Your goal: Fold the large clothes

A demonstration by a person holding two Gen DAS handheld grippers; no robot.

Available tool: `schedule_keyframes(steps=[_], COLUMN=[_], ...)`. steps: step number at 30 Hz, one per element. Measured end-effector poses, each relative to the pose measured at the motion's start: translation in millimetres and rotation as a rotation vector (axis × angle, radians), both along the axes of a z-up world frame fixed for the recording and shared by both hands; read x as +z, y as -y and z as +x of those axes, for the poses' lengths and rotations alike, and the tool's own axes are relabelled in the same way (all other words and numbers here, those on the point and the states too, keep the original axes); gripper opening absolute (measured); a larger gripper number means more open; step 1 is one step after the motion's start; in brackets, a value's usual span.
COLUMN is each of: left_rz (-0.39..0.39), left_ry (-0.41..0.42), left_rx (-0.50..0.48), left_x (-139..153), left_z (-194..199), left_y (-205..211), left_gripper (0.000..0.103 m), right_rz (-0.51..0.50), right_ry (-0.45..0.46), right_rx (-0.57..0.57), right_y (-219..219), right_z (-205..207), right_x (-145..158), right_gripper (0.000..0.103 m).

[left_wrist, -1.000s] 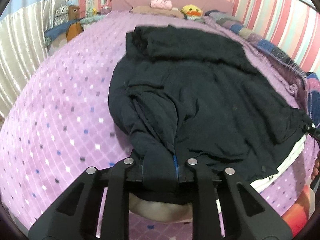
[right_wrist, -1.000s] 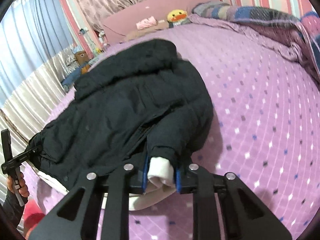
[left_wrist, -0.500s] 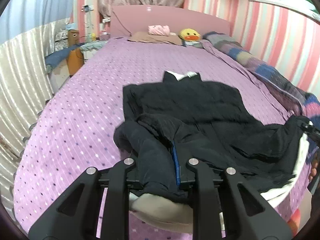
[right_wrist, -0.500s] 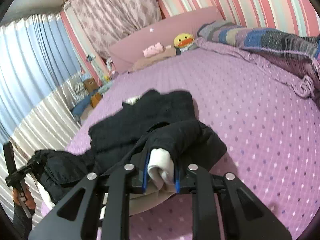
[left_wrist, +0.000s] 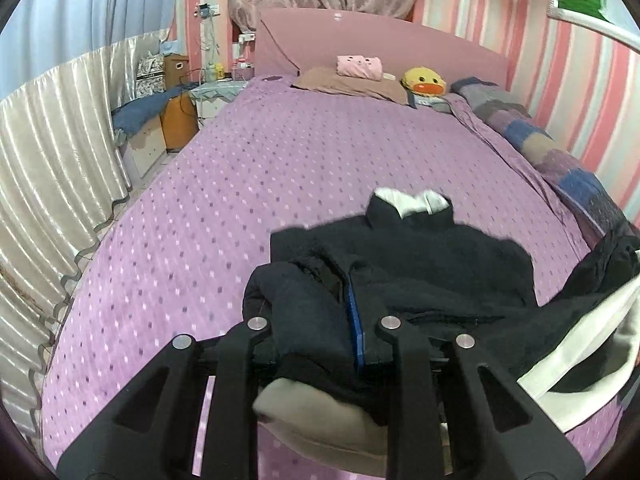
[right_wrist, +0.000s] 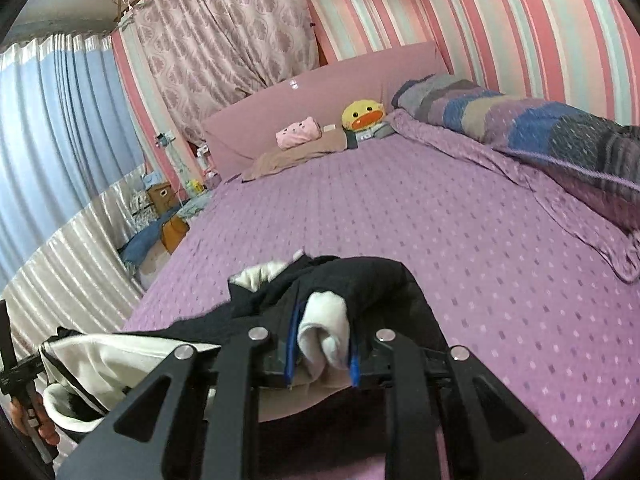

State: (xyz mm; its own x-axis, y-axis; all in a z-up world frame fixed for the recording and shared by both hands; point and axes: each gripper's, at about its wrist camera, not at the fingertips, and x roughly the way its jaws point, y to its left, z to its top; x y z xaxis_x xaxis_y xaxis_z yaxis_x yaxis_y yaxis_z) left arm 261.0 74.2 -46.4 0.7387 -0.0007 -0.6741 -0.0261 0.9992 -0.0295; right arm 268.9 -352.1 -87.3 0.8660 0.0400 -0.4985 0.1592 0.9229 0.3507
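Note:
A large black jacket (left_wrist: 420, 264) with white lining lies on the near part of the purple bed (left_wrist: 280, 184). Its collar end points toward the headboard. My left gripper (left_wrist: 320, 336) is shut on a black fold at the jacket's near left edge and holds it raised. My right gripper (right_wrist: 322, 344) is shut on the jacket's (right_wrist: 360, 276) near right edge, with white lining bunched between the jaws. The near hem hangs lifted between both grippers, showing the white lining (right_wrist: 120, 356). The left gripper also shows at the far left of the right wrist view (right_wrist: 16, 376).
Pillows and a pink roll (left_wrist: 358, 66), a yellow duck toy (left_wrist: 424, 82) and the pink headboard (left_wrist: 380, 44) are at the far end. A striped blanket (right_wrist: 540, 120) runs along the bed's right side by the wall. Curtains and bedside clutter (left_wrist: 172, 96) stand left.
Both grippers have risen and pulled back with the jacket's near edge. The jacket has bunched up and covers less of the bed. More of the headboard and walls is in view.

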Motion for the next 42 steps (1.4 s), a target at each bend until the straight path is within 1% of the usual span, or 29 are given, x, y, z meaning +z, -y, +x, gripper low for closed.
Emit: schedule_keyframes(steps=[5,7,10,13,16,17,19,23,28,30,32,33,34,35,36,37,38,39,40,42], left_rz=[-0.007,0.011,0.042,0.063,0.102,0.104,0.109,0.129,0.116,0.120,0.110,0.103,0.092,0.074,0.063,0.059,0.055,0.049,0.045,0.041], left_ry=[0.022,0.032,0.010,-0.026,-0.073,-0.077,-0.077,-0.077,-0.103,-0.118,-0.135,-0.139,-0.142,-0.148,-0.151,-0.152,-0.150,-0.149,-0.145,-0.139], left_rx=[0.038,0.046,0.047,0.045,0.044,0.036,0.025,0.033,0.022,0.026,0.024,0.023,0.020,0.016,0.009,0.004,-0.007,-0.022,-0.035,-0.050], left_x=[18,16,-2,-38,-83,-93,-103,-108,-112,-115,-113,-110,-107,-103,-101,-98,-93,-90,-85,-77], left_z=[66,93,124,152,175,177,188,197,205,210,212,211,210,209,207,205,202,200,196,191], left_y=[-1,2,7,11,11,10,12,16,11,15,16,16,15,13,13,14,16,18,21,25], left_gripper=[0.021,0.022,0.022,0.022,0.025,0.025,0.026,0.026,0.027,0.027,0.027,0.029,0.032,0.033,0.037,0.042,0.047,0.058,0.066,0.071], right_rz=[-0.022,-0.044,-0.070,-0.059,-0.040,-0.028,-0.020,-0.068,-0.060,-0.068,-0.053,-0.035,-0.018,0.010,0.030,0.047,0.065,0.078,0.101,0.155], right_ry=[0.041,0.050,0.026,-0.033,-0.087,-0.100,-0.122,-0.146,-0.200,-0.217,-0.213,-0.197,-0.183,-0.164,-0.151,-0.136,-0.116,-0.106,-0.093,-0.074], right_rx=[-0.018,-0.024,-0.027,-0.032,-0.044,-0.045,-0.039,-0.028,-0.015,-0.013,-0.011,-0.009,-0.001,0.017,0.032,0.044,0.057,0.066,0.078,0.095], right_y=[-3,-6,-8,-4,8,13,17,12,15,15,15,17,19,20,21,21,21,20,20,22], right_z=[67,97,136,166,180,181,182,191,207,208,206,203,200,196,193,191,186,185,182,179], right_x=[20,22,6,-30,-68,-79,-98,-107,-119,-119,-113,-107,-103,-96,-93,-89,-83,-80,-77,-71], right_gripper=[0.019,0.019,0.019,0.019,0.020,0.020,0.020,0.020,0.021,0.021,0.025,0.028,0.038,0.053,0.060,0.069,0.075,0.078,0.084,0.086])
